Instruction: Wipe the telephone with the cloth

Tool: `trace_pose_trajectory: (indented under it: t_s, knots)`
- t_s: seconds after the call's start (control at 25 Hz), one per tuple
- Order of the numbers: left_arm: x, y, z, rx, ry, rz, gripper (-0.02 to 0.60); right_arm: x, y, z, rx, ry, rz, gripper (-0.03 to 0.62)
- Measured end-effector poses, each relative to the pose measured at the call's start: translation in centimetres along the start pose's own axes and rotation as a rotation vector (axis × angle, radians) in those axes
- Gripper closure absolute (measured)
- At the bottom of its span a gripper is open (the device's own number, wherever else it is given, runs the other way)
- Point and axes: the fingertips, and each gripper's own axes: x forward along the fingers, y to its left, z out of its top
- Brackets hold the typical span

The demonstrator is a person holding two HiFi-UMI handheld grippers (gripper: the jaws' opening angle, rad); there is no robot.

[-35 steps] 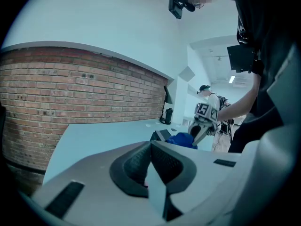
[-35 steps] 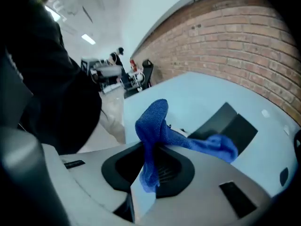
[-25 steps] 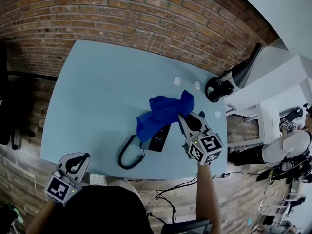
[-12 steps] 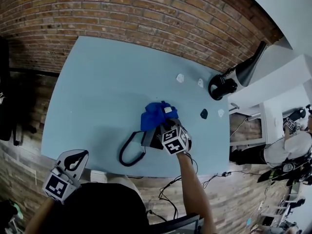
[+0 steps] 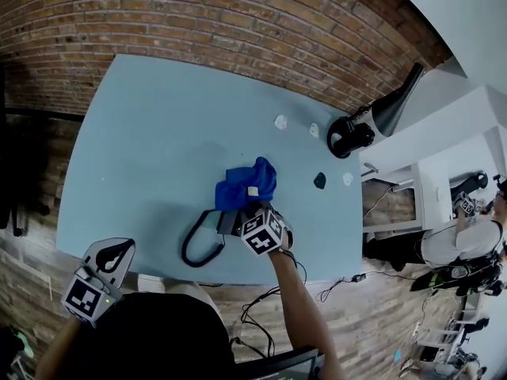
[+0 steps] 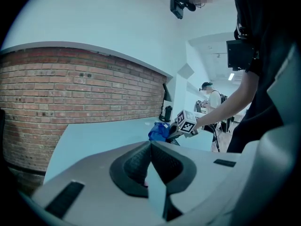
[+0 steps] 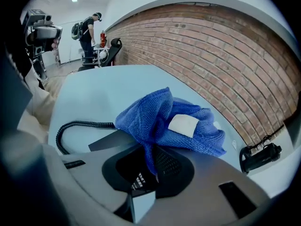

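- Item, cloth [image 7: 164, 121]: blue, knitted-looking weave, bunched in loose folds, with a white sewn label [image 7: 183, 125] facing up. It lies heaped on the telephone, near the front edge of the table [image 5: 158, 133].
- Item, telephone [image 5: 228, 222]: dark, flat-bodied and mostly covered by the cloth. Only a black panel shows at the near-left edge. Its coiled cord [image 5: 194, 248] loops out to the left across the tabletop.
- Item, right gripper [image 7: 150, 166]: jaws closed tight on a hanging fold of the cloth. It is tipped downward over the telephone, with the bunch pressed against or just above the body; contact cannot be confirmed.
- Item, left gripper [image 6: 150, 147]: jaws together, nothing between them. It is held off the near-left corner of the table, well apart from the telephone.
- Status, done: the cloth is gripped and brought onto the telephone.
- Status, in hand: by judgement, the wipe is at or near its start. No view shows which surfaces are already clean.
- Status, left: strokes across the whole body, the part now under the heap, and perhaps the cord.
- Condition note: the telephone shows no visible dust or marks where it is exposed, and its surface looks matte. The cloth appears dry and soft, and is likely to drag folds along.
- Sundry: a black lamp-like object [image 5: 348, 137] stands at the far right corner, clear of the work.
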Motion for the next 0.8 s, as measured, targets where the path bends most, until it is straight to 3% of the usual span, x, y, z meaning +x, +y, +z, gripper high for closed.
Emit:
trace_pose_trajectory:
  t_s: [0.44, 0.8]
  knots:
    - [0.0, 0.1, -0.1, -0.003, 0.002, 0.001, 0.566, 0.1, 2.1, -1.3, 0.017, 0.019, 0.022, 0.525]
    - [-0.2, 0.6, -0.1, -0.012, -0.006, 0.009, 0.566, 0.0, 7.4, -3.9, 0.028, 0.043, 0.065, 0.525]
